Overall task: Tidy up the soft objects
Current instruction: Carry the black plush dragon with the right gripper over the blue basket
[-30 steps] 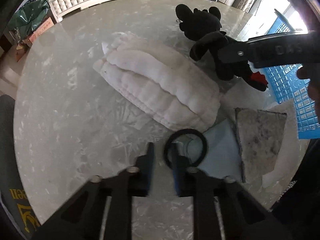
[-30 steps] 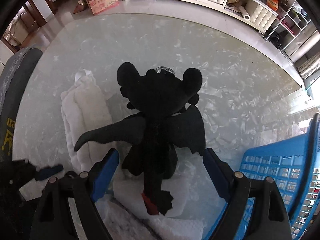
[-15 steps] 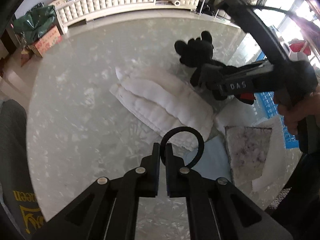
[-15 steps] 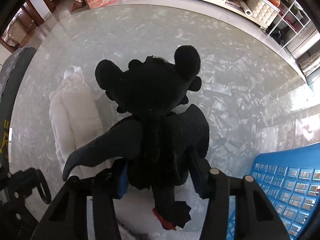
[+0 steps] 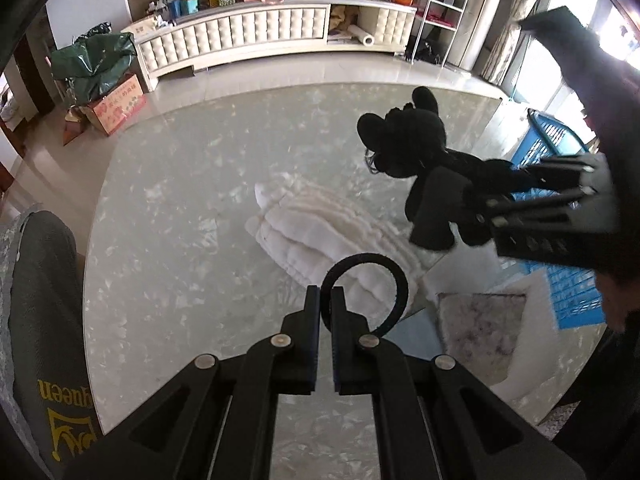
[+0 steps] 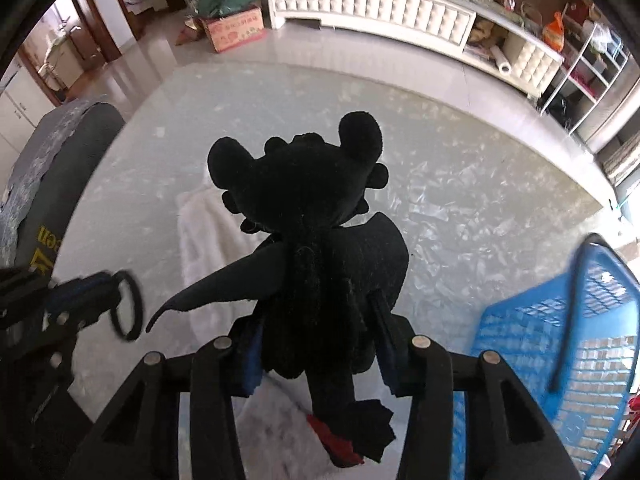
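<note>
A black plush dragon [image 6: 304, 192] with a red tail tip hangs above the marble table [image 5: 180, 200]. My right gripper [image 6: 316, 320] grips its body from both sides, pads pressed into the plush, jaws still closing a little. In the left wrist view the dragon [image 5: 404, 148] and the right gripper [image 5: 440, 208] sit at the upper right. My left gripper [image 5: 325, 292] is shut on a black elastic ring [image 5: 364, 259], held off the table. A folded white fluffy towel [image 5: 320, 232] lies beneath, between both grippers.
A blue plastic basket [image 6: 560, 340] stands at the table's right edge. A grey cloth [image 5: 480, 320] lies on a white one beside a light blue cloth [image 5: 416, 336]. A grey chair back [image 5: 40, 300] rises at the left.
The left jaws closed on the black ring and raised it off the table. The right jaws closed on the plush dragon and lifted it clear of the cloths.
</note>
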The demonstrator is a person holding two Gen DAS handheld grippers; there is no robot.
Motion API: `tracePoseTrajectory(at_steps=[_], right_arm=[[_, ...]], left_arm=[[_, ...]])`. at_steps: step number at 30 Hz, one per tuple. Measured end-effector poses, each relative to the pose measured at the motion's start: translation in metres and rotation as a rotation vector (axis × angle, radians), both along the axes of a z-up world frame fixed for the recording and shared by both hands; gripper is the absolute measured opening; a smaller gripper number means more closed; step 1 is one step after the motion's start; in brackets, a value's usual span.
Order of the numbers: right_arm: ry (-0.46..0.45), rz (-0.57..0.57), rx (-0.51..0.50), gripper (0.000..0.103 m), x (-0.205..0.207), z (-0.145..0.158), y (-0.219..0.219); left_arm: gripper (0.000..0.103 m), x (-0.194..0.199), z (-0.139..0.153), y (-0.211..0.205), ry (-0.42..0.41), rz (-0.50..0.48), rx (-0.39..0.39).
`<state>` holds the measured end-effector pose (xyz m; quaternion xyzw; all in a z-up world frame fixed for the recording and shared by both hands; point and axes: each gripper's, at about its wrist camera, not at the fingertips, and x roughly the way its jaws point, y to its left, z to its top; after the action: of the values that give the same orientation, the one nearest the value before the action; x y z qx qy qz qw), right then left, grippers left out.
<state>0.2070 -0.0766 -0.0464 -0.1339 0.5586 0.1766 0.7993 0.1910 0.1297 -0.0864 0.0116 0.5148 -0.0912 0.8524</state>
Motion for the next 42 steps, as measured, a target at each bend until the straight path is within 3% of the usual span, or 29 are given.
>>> tracePoseTrajectory(at_steps=[11,18,24,30,42], right_arm=[[-0.118,-0.018,0.041,0.043,-0.038,0.068,-0.031],[-0.178,-0.064,0.044,0.043,-0.063,0.084,-0.067],[-0.204,-0.123,0.035,0.043,-0.082,0.094,-0.109],[-0.199,-0.197,0.015,0.043,-0.088,0.09,-0.138],[-0.08,-0.191,-0.024,0.043,-0.078,0.031,-0.164]], left_arm=[[0.004,-0.02,0.038,-0.045,-0.104,-0.04,-0.001],[0.004,-0.041,0.055,-0.072,-0.159,-0.097,-0.003],[0.004,-0.044,0.051,-0.086,-0.15,-0.128,0.005],[0.004,-0.038,0.044,-0.089,-0.127,-0.124,0.026],[0.004,-0.029,0.031,-0.086,-0.084,-0.107,0.061]])
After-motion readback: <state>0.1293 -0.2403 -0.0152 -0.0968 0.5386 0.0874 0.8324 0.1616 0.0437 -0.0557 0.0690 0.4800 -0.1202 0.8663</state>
